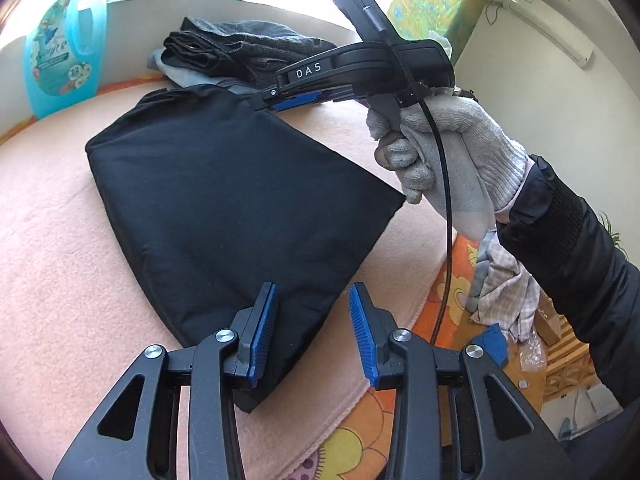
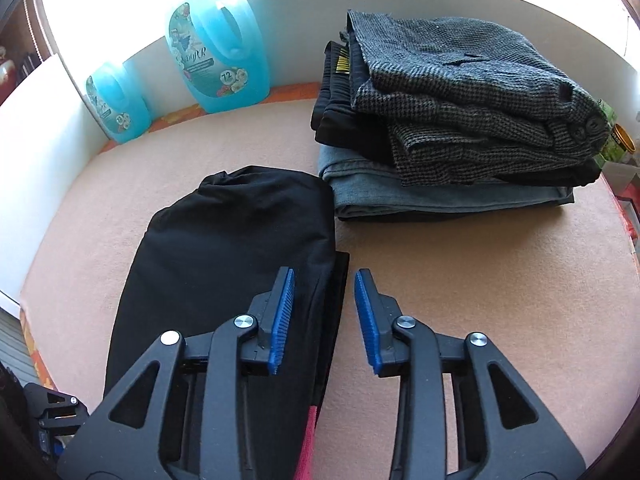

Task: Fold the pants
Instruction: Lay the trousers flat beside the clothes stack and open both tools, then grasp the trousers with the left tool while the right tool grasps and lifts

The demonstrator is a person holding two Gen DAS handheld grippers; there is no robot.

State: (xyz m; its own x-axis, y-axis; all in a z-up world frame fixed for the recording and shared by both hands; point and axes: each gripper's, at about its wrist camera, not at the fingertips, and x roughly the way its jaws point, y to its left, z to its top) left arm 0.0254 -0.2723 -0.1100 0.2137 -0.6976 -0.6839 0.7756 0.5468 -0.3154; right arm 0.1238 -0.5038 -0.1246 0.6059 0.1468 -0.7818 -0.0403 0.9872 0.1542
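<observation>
1. Left gripper (image 1: 313, 334), at the frame's bottom centre, stands partly parted and holds nothing; the right gripper (image 2: 325, 322) is likewise parted and empty.
2. The black pants (image 1: 224, 196) lie mid-frame, a compact folded bundle on the pink blanket (image 1: 48, 280).
3. Folding looks finished; perhaps only moving them to the stack of folded clothes (image 2: 452, 120) at upper right remains.

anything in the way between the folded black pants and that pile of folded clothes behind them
Nothing visible. The black pants lie folded on the pink blanket, and the stack of folded clothes sits just behind and to their right in the right wrist view, with only bare blanket between. Both the left gripper and the right gripper are open over the pants.
</observation>
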